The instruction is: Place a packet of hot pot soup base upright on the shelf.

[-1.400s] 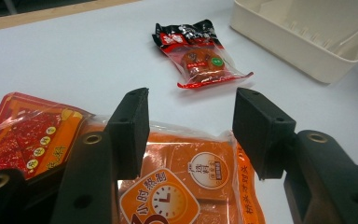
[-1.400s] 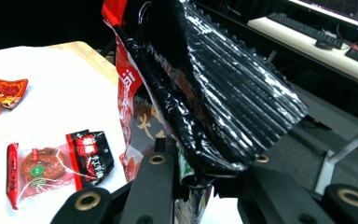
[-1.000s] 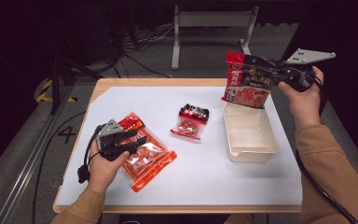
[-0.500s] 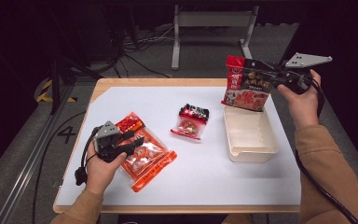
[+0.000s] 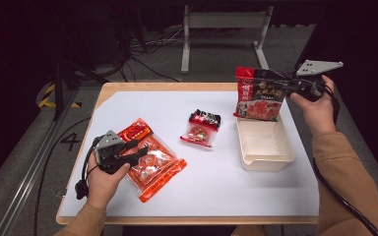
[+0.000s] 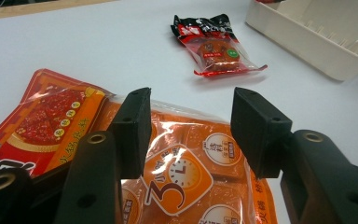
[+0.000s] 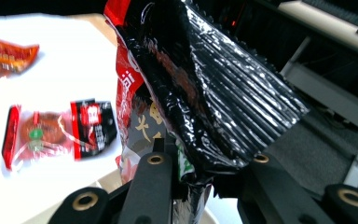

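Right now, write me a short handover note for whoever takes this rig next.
Right tongs: shut on the red-and-black sauce pouch, held upright above the far end of the cream tray.
Left tongs: open, hovering low over the orange snack bag at the near left; pads not pressing it.
Small red-and-black packet: lying mid-table, untouched.
Done: pouch lifted over the tray; nothing is in the tray.
Left, probably: lower and release the pouch, then tray the orange bag and small packet.
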